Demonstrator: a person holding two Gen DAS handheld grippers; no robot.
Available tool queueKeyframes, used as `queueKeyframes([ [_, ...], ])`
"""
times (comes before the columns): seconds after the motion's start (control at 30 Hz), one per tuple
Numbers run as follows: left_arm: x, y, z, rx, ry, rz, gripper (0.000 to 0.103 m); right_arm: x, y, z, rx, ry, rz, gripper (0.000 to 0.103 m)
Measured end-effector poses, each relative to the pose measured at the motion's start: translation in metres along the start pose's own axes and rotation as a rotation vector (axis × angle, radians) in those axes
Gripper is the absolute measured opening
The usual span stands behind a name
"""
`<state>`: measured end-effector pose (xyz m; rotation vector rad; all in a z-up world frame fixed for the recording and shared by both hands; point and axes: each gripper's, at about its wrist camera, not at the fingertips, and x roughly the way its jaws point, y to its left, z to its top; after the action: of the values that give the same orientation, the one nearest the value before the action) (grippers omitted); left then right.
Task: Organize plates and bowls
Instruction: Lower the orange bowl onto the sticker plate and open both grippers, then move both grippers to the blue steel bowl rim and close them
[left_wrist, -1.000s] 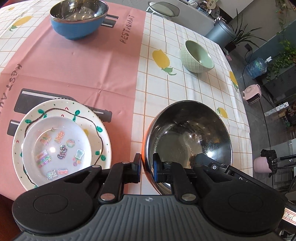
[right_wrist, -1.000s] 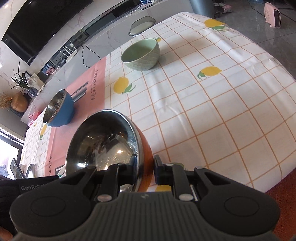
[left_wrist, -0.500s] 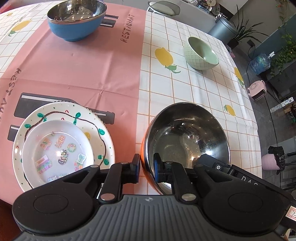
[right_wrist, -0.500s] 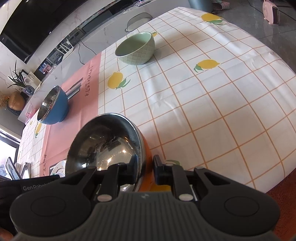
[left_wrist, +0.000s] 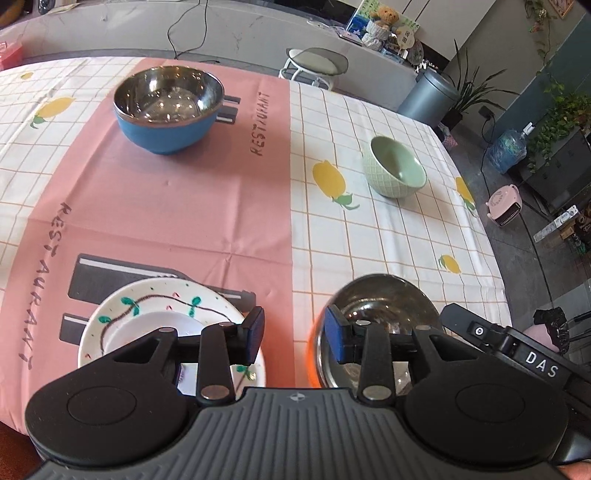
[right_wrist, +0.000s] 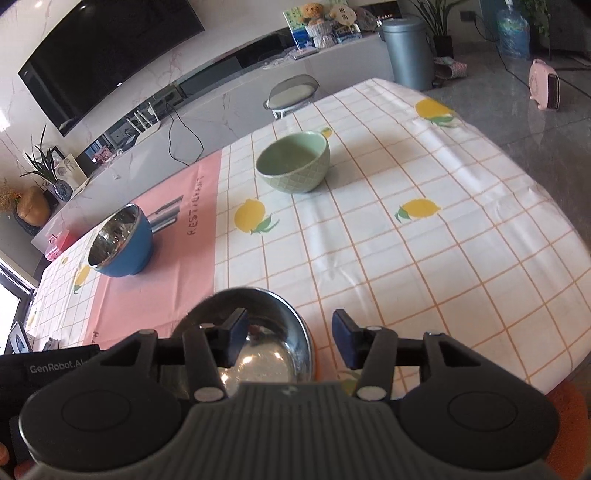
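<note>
An orange bowl with a steel inside (left_wrist: 384, 306) (right_wrist: 258, 328) sits on the table near the front edge. My left gripper (left_wrist: 293, 334) is open, its jaws either side of the bowl's left rim, not touching. My right gripper (right_wrist: 286, 339) is open, straddling the bowl's right rim. A patterned plate (left_wrist: 147, 299) with a smaller white plate (left_wrist: 147, 328) on it lies at the front left. A blue steel-lined bowl (left_wrist: 168, 107) (right_wrist: 122, 243) stands at the back. A green bowl (left_wrist: 393, 171) (right_wrist: 293, 162) stands at the right.
The table carries a white checked cloth with lemons (right_wrist: 406, 236) and a pink runner (left_wrist: 166, 192). A stool (left_wrist: 316, 64) stands past the far edge. A grey bin (left_wrist: 428, 98) and a pink heater (left_wrist: 504, 206) are on the floor to the right.
Both grippers have opened and let go of the orange bowl's rim. Both have pulled back and tilted up, so more of the far table shows.
</note>
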<state>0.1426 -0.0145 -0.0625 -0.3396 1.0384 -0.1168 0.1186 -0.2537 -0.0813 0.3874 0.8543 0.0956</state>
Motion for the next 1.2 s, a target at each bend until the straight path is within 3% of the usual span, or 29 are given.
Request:
queueKeyframes([
  [0.17,-0.015,0.024,0.016,-0.039,-0.062,0.009,0.041,0.001,0.026,0.014,-0.049,-0.03,0.039,0.054],
  [0.4,-0.028,0.071,0.035,-0.124,-0.131,0.026,0.041,0.028,0.072,0.021,-0.108,0.016,0.09,0.055],
  [0.67,-0.018,0.124,0.056,-0.243,-0.155,0.042,0.041,0.077,0.123,0.025,-0.165,0.103,0.127,0.058],
  [0.9,-0.008,0.144,0.096,-0.255,-0.198,0.069,0.044,0.118,0.162,0.046,-0.204,0.124,0.119,0.058],
  [0.97,-0.002,0.147,0.109,-0.251,-0.211,0.074,0.046,0.133,0.173,0.056,-0.205,0.13,0.111,0.058],
  [1.1,0.011,0.153,0.133,-0.247,-0.257,0.107,0.064,0.159,0.19,0.075,-0.195,0.118,0.092,0.061],
  [1.2,0.024,0.158,0.148,-0.256,-0.273,0.128,0.065,0.177,0.199,0.089,-0.172,0.104,0.082,0.07],
])
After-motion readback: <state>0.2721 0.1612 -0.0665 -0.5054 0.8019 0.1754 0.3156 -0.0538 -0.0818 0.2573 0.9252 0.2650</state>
